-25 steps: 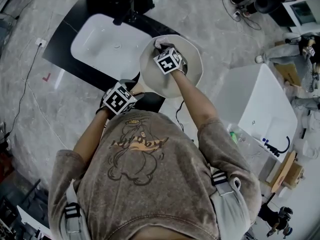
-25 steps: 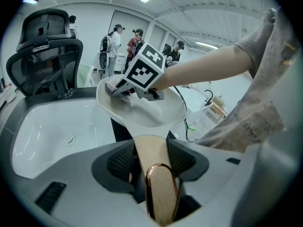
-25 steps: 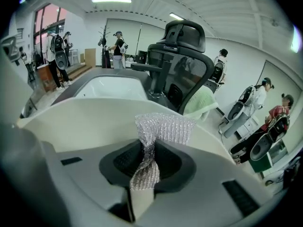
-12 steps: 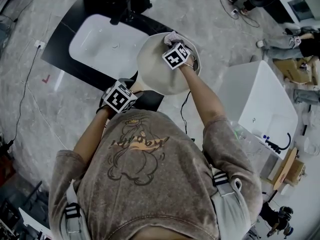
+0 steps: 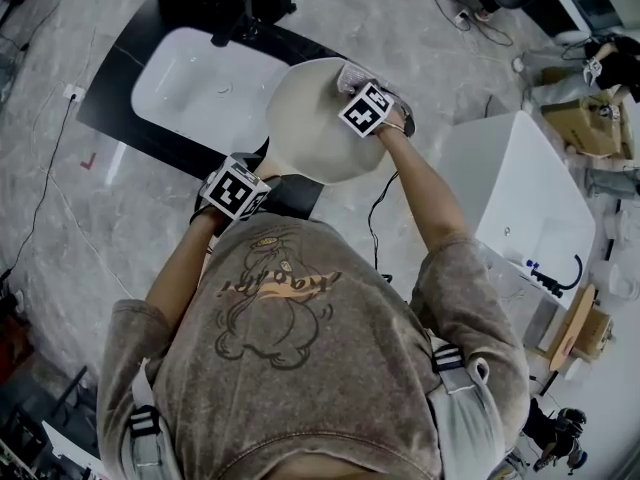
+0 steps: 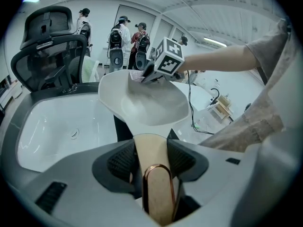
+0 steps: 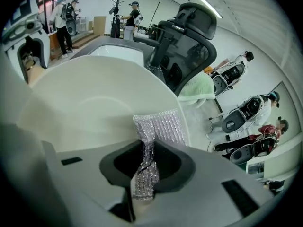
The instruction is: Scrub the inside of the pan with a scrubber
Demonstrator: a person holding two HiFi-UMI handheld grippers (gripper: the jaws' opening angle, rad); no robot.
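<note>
A cream pan (image 5: 305, 118) hangs tilted over the near right edge of the sink. Its tan handle (image 6: 150, 155), ending in a copper loop, sits between the pads of my left gripper (image 6: 150, 159), which is shut on it. In the head view the left gripper (image 5: 258, 176) is at the pan's near side, under its marker cube. My right gripper (image 5: 358, 86) is shut on a silvery mesh scrubber (image 7: 158, 126). The scrubber (image 5: 352, 72) lies against the inside wall of the pan (image 7: 85, 103), near its far right rim. The right gripper (image 7: 147, 162) points steeply down into the pan.
A white sink basin (image 5: 190, 78) sits in a black countertop (image 5: 115, 103) with a dark faucet (image 5: 235, 23) at its far side. A white cabinet (image 5: 520, 198) stands at the right. A black office chair (image 6: 47, 41) and several people (image 6: 118, 37) are behind the sink.
The right gripper has slid the scrubber from the middle of the pan to its far right rim, with the wrist rolling. The left gripper has kept the handle still.
</note>
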